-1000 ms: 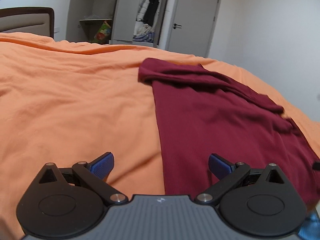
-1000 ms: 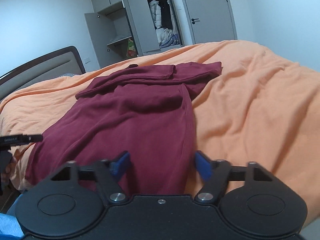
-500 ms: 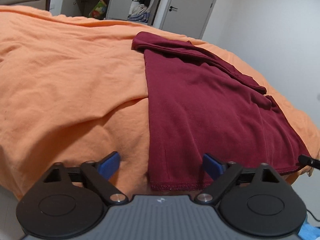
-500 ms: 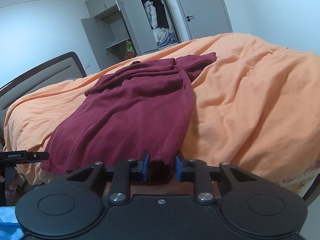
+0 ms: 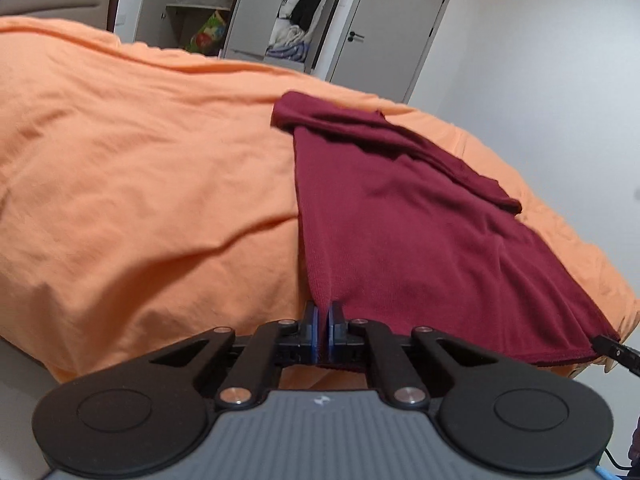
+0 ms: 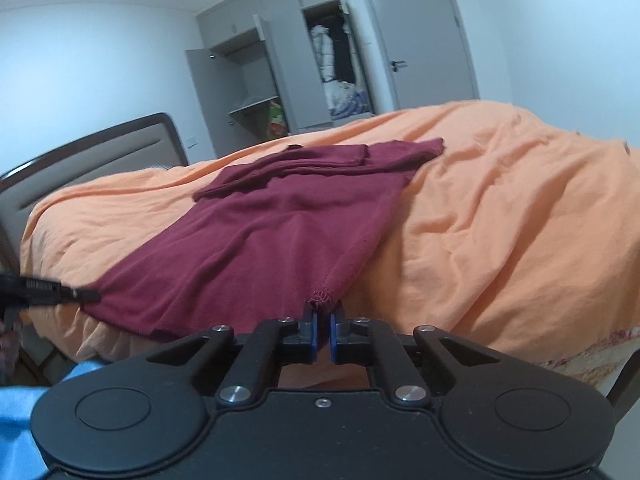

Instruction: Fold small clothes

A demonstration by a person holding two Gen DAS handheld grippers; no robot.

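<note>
Now that my left gripper (image 5: 323, 322) has closed on its hem corner like my right gripper (image 6: 323, 322) half a second back, the maroon shirt (image 6: 280, 232), flat on the orange bedcover (image 6: 500, 220) ahead, looks ready to fold.

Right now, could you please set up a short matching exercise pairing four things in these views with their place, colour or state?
Things:
1. maroon shirt
2. bed cover
3. wardrobe doors
4. left gripper

Descriptions:
A. orange, wrinkled, spread over the bed
B. standing open, clothes visible inside
C. shut on one near corner of the hem
D. lying flat, sleeves folded across its far end

Pairs: 1-D, 2-A, 3-B, 4-C

The right gripper is likewise shut on the shirt's other near corner.
</note>
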